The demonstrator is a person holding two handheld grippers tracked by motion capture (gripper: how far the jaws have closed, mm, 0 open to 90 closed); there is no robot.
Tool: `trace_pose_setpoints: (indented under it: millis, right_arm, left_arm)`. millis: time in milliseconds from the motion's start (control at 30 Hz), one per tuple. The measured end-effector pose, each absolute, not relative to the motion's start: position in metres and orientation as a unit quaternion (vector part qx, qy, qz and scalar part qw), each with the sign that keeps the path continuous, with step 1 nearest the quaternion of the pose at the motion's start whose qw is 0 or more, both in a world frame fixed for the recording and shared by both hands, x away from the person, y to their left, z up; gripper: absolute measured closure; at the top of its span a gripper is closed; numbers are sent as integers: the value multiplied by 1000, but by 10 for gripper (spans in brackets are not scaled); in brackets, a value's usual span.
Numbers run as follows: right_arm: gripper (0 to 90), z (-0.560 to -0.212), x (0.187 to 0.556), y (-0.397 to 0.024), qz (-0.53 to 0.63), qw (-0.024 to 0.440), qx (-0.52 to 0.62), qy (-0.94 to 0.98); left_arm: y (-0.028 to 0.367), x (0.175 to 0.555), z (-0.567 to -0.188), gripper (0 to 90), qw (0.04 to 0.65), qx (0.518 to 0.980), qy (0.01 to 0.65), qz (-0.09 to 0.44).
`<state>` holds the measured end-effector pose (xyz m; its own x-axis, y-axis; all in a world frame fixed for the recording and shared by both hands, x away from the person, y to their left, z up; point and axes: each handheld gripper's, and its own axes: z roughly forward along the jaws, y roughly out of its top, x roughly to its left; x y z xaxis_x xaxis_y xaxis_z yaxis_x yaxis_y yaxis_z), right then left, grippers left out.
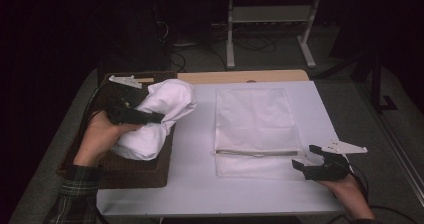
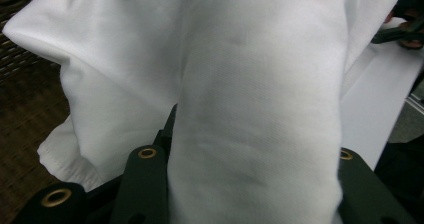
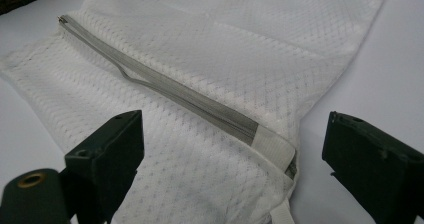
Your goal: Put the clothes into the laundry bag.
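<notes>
My left gripper (image 1: 150,117) is shut on a bundled white cloth (image 1: 160,114) and holds it lifted over a dark wicker tray (image 1: 130,171) at the table's left. In the left gripper view the cloth (image 2: 250,84) fills the gap between the jaws of the left gripper (image 2: 250,184) and drapes to both sides. A white mesh bag (image 1: 255,119) lies flat at centre right, with its grey zipper (image 1: 255,153) running across near the front. My right gripper (image 1: 306,161) stands open at the bag's near right corner. Its jaws (image 3: 235,144) straddle the zipper's end (image 3: 272,144) without touching the mesh bag (image 3: 225,59).
The white table (image 1: 200,184) has bare surface between the tray and the bag. A wooden board (image 1: 240,76) lies along the table's far edge. Beyond it stand a metal frame's legs (image 1: 230,34) and cables on the floor.
</notes>
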<state>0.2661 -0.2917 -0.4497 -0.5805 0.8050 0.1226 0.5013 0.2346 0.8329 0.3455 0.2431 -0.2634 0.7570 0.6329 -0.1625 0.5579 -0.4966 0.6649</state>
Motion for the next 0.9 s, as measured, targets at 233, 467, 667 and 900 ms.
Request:
trace_pose_setpoints:
  millis: [233,467,667,900]
  right_arm:
    - [92,-447,267,-292,452,169,423,767]
    - [95,-443,272,-290,454,166,414,771]
    - [98,-442,278,-284,451,157,405,780]
    - [99,-441,284,-281,447,147,397,788]
  left_arm:
    - [215,344,-265,564,364,873,324,39]
    - [188,341,-268,564,367,879,305,21]
    - [167,335,-274,564,363,885,290,14]
    - [146,328,-282,564,362,892,272,8]
